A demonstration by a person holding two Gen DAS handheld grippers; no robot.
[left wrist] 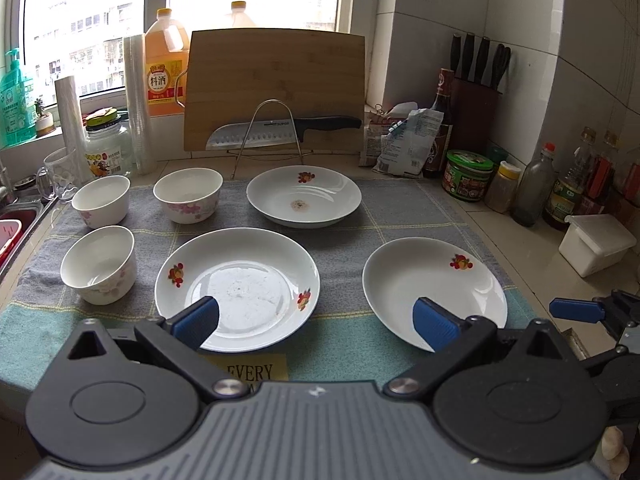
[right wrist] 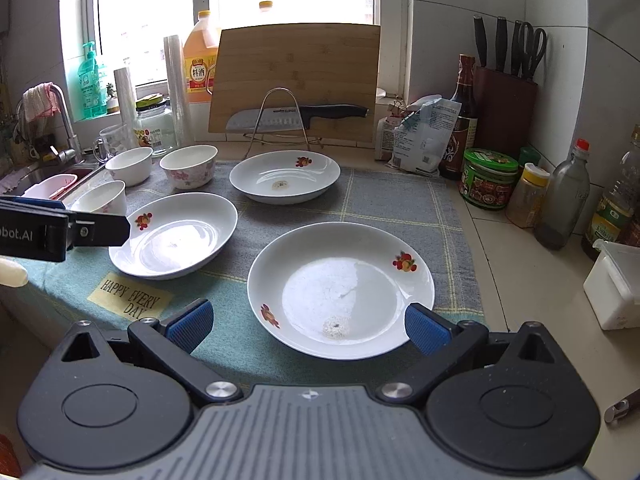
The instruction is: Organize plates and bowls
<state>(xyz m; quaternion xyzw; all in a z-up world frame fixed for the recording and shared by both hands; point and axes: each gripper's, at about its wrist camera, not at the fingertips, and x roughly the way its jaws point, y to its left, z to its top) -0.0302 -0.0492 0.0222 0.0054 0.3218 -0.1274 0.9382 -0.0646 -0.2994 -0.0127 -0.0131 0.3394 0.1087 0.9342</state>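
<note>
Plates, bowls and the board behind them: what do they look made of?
The plates look like glazed white ceramic: glossy window glare, printed fruit decals. The bowls look alike, glossy white with pink flower prints. The board looks like bamboo or wood: matte, tan, faint grain strips.

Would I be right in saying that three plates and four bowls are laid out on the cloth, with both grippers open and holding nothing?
Not quite: there are three bowls, not four, as the left wrist view shows. The three plates on the cloth and the open, empty left gripper and right gripper are correct.
</note>
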